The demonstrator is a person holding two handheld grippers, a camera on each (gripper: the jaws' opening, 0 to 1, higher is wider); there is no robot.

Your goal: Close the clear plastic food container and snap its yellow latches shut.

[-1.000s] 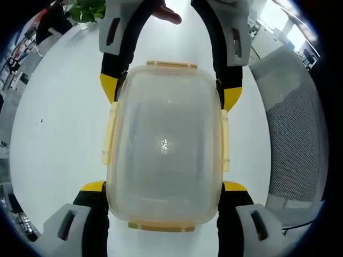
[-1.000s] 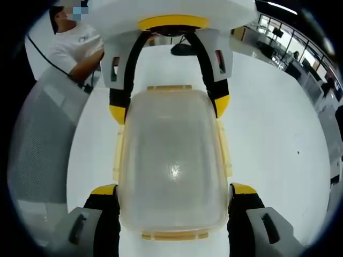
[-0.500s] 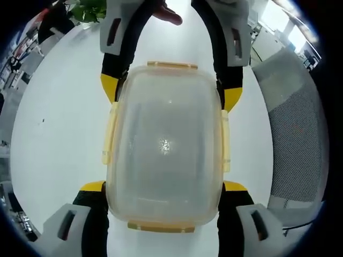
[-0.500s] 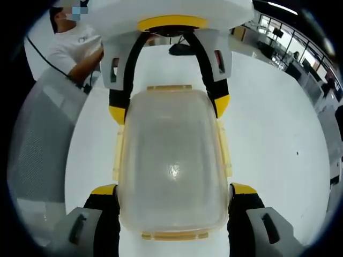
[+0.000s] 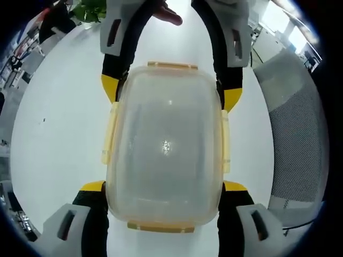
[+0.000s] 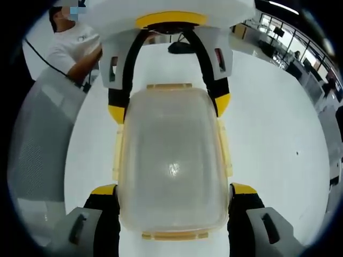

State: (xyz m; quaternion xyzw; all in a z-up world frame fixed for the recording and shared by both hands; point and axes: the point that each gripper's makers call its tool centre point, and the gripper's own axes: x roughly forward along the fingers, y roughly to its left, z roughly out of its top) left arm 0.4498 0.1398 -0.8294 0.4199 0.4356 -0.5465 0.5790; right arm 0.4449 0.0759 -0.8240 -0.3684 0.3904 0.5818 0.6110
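Observation:
A clear plastic food container (image 5: 165,144) with its lid on lies on the white table (image 5: 59,118), seen from above. Yellow latches run along its long sides (image 5: 109,134) and both short ends (image 5: 171,65); I cannot tell whether they are snapped. My left gripper (image 5: 164,186) straddles the near end, jaws against both sides. The right gripper (image 5: 170,92) holds the far end the same way. From the right gripper view, the container (image 6: 171,160) sits between my right gripper (image 6: 174,188) and the left gripper (image 6: 169,108) opposite.
A grey mesh chair (image 5: 300,134) stands at the table's right edge, and a green plant (image 5: 88,9) at the far left. A hand (image 5: 169,15) shows behind the right gripper. A person in a white shirt (image 6: 75,45) sits beyond another grey chair (image 6: 37,139).

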